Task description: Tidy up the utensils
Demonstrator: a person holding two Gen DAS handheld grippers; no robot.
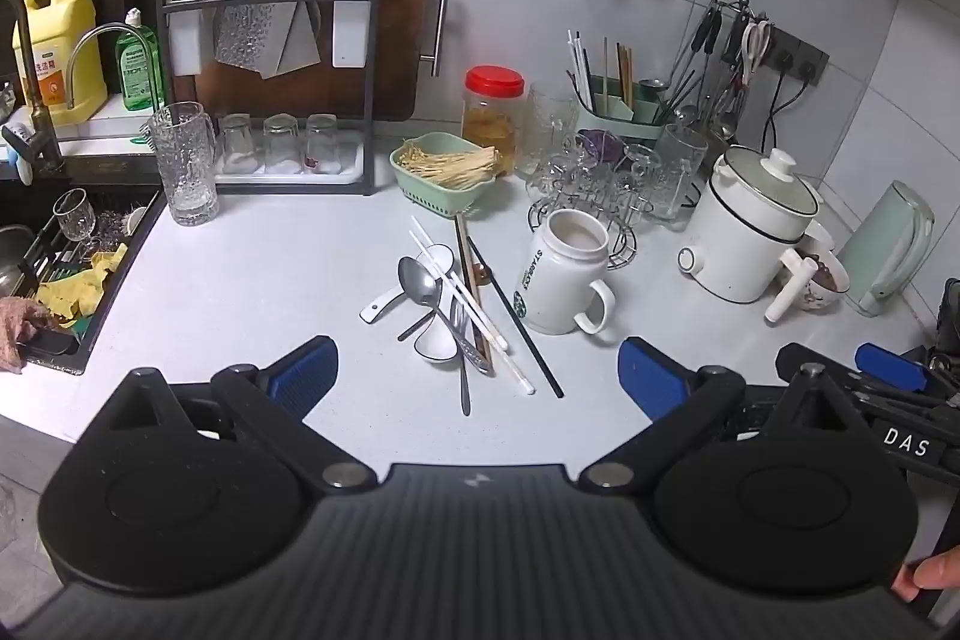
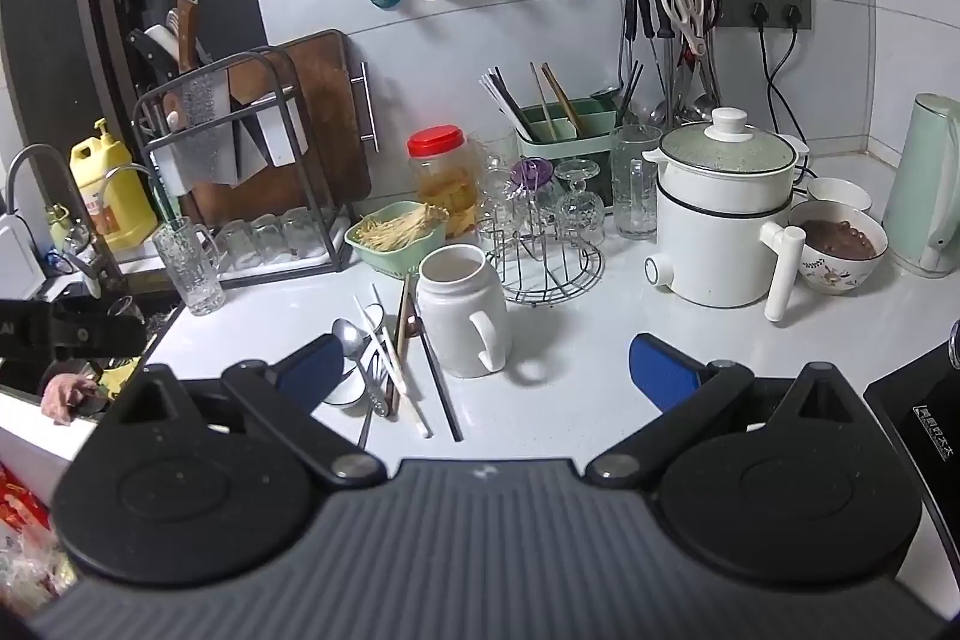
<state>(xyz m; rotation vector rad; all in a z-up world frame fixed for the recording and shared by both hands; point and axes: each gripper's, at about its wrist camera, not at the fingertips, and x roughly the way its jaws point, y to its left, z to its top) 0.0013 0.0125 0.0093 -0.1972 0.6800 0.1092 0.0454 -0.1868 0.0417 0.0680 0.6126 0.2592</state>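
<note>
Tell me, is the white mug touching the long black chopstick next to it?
Apart. The left wrist view shows bare counter between the white mug and the black chopstick along its whole length.

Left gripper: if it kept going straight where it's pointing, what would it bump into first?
Probably the pile of spoons and chopsticks on the counter, straight ahead of the open left gripper. The white mug stands just right of that line, though depth is hard to judge.

Glossy white ceramic mug (image 1: 561, 280) and spoons (image 1: 435, 340), polished metal spoon (image 1: 418, 280), matt ribbed blue gripper pads (image 1: 303, 370), smooth speckled countertop (image 1: 270, 268), worn wooden board (image 1: 384, 28), textured glass tumbler (image 1: 183, 163).
</note>
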